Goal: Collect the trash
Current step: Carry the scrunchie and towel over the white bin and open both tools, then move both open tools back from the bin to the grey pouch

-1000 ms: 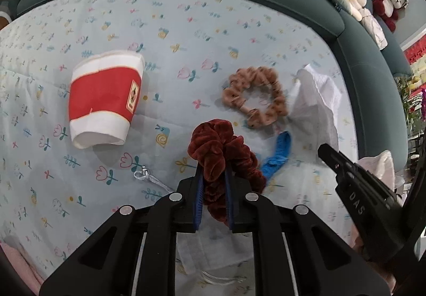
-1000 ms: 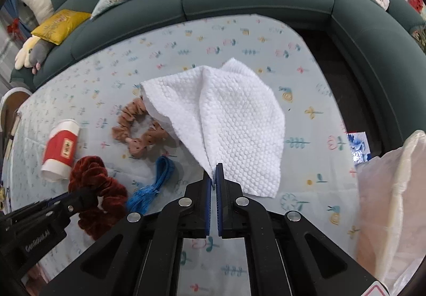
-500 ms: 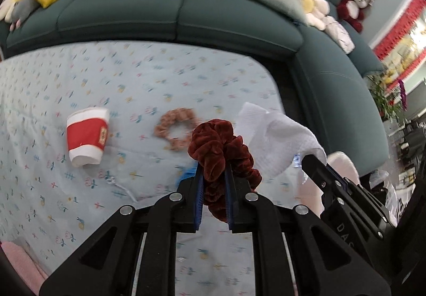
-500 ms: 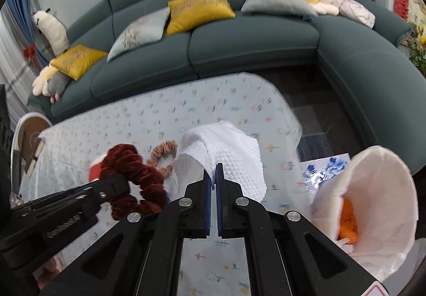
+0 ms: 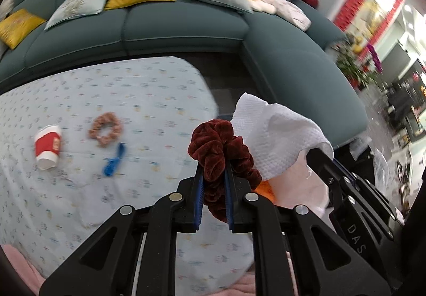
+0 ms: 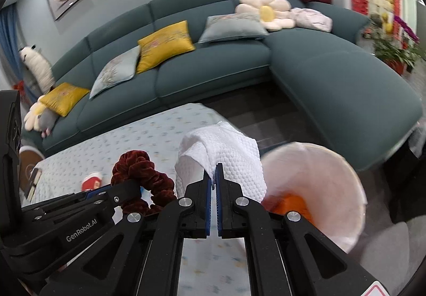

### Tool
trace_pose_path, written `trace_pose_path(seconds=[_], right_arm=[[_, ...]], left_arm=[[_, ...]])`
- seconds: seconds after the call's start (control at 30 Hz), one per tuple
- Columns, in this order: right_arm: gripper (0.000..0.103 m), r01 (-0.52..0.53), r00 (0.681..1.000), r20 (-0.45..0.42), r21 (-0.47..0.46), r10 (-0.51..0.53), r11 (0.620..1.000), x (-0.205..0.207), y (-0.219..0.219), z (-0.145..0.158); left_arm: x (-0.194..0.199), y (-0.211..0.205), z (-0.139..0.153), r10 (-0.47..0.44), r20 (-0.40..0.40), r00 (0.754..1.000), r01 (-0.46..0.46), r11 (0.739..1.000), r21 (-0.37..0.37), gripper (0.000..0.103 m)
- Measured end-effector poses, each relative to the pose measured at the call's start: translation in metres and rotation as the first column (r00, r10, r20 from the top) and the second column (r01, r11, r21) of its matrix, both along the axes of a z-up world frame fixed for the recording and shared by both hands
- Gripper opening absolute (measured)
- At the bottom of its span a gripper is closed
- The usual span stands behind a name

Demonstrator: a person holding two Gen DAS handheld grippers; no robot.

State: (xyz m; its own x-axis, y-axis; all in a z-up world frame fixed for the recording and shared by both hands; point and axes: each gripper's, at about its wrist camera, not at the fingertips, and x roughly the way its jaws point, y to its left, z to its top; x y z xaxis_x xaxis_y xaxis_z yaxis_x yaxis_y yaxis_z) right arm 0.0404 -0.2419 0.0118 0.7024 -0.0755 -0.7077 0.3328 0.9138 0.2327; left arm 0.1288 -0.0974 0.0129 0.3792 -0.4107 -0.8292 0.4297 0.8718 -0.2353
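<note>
My left gripper [image 5: 213, 172] is shut on a dark red velvet scrunchie [image 5: 210, 141], held in the air past the table's right end. Beside it my right gripper [image 6: 213, 172] is shut on a white embossed paper towel [image 6: 226, 152] that drapes over its fingertips. Both hang close to a bin with a pale bag liner [image 6: 319, 163]; an orange item [image 6: 290, 205] lies inside. On the flowered tablecloth [image 5: 159, 99] lie a red and white paper cup [image 5: 48, 145] on its side, a tan scrunchie [image 5: 105, 129] and a blue scrap [image 5: 114, 160].
A dark green corner sofa [image 6: 213, 61] with yellow and grey cushions wraps around the table's far side and right. Dark floor [image 6: 266, 115] separates table and sofa. Potted plants [image 6: 394, 51] stand at the far right.
Both grippers have risen and swung right, off the table toward the bin, each keeping its load. The cup, tan scrunchie and blue scrap now lie far to the left.
</note>
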Motion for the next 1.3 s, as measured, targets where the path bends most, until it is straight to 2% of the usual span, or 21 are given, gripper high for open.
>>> trace_pose_path(seconds=[0.23,0.5,0.57,0.63,0.67,0.93,1.17,1.23,1.3], right_arm=[[0.003,0.104,0.995,-0.007,0.005,-0.103,0.995,-0.048,-0.052,-0.008],[0.003,0.17,0.985,-0.024,0.013,-0.169,0.985,-0.077,-0.089,-0.022],[0.003,0.18,0.983,-0.029,0.018,-0.18,0.983,-0.081,-0.097,-0.026],[0.003,0.187,0.982,-0.031,0.022,-0.186,0.982,-0.084,-0.102,-0.028],[0.003,0.189,0.982,-0.032,0.025,-0.189,0.982,-0.085,-0.105,-0.029],[0.003,0.182,0.983,-0.036,0.041,-0.181,0.982,-0.084,-0.108,-0.035],[0.003,0.159,0.987,-0.046,0.04,-0.157,0.986,-0.073,-0.099,-0.039],[0.005,0.154,0.987,-0.049,0.039,-0.152,0.987,-0.07,-0.096,-0.038],[0.011,0.154,0.987,-0.046,0.032,-0.153,0.988,-0.067,-0.094,-0.035]], left_arm=[[-0.034,-0.054,-0.008,-0.109,-0.007,0.994,0.109,0.994,0.021,0.013],[-0.055,-0.106,-0.022,-0.192,-0.027,0.981,0.193,0.981,0.034,0.015],[-0.056,-0.114,-0.025,-0.201,-0.036,0.979,0.203,0.979,0.033,0.019],[-0.056,-0.121,-0.026,-0.196,-0.045,0.98,0.197,0.98,0.028,0.032],[-0.056,-0.123,-0.027,-0.19,-0.039,0.981,0.191,0.981,0.025,0.037],[-0.056,-0.125,-0.028,-0.167,-0.023,0.986,0.168,0.985,0.047,0.045],[-0.05,-0.109,-0.029,-0.134,-0.025,0.991,0.135,0.989,0.055,0.045],[-0.048,-0.106,-0.029,-0.126,-0.024,0.992,0.127,0.99,0.056,0.045],[-0.046,-0.102,-0.028,-0.116,-0.026,0.993,0.117,0.992,0.055,0.047]])
